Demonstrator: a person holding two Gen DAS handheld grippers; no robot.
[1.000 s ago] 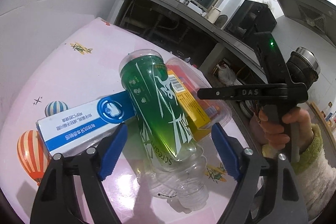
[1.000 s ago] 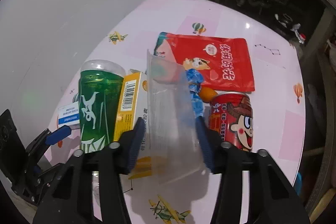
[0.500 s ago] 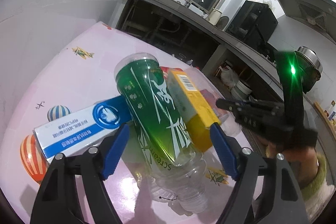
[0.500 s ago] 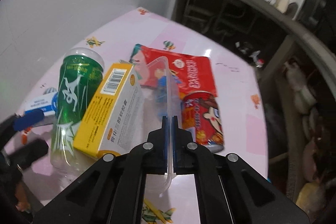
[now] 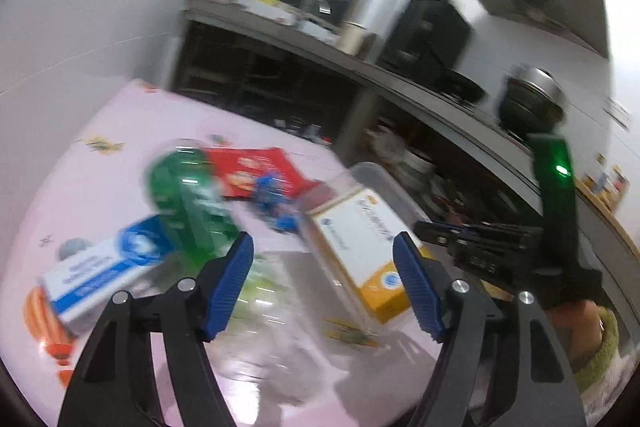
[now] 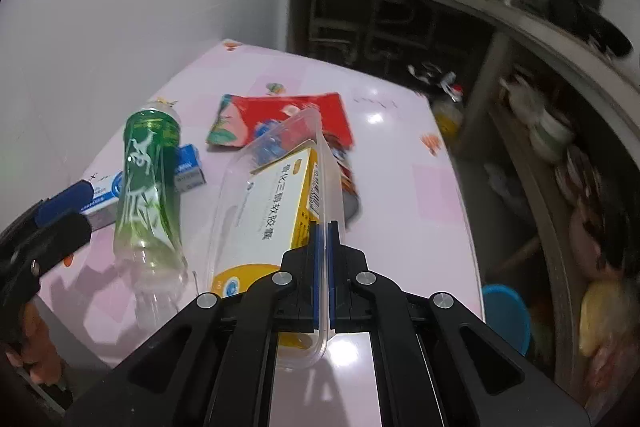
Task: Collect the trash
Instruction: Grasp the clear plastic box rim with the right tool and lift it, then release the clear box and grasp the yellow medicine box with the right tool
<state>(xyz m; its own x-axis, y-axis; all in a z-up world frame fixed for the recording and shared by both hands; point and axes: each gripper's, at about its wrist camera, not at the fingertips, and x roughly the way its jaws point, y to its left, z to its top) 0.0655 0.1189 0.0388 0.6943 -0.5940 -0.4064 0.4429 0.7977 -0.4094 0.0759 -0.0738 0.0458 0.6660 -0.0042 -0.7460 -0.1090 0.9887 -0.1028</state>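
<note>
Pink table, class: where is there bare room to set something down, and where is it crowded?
Bare: the far end beyond the red pouch, and the strip along the right edge of the pink table. Crowded: the near left, with green bottle, blue-and-white box and clear tray.

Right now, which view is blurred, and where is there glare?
Left wrist view: motion blur smears the green plastic bottle and the kitchen behind, while the left hand-held gripper stays sharp. Right wrist view: mostly sharp, with ceiling-light glare on the glossy pink table.

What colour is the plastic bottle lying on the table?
Green, fading to clear at its neck end: the plastic bottle shows best in the right wrist view.
</note>
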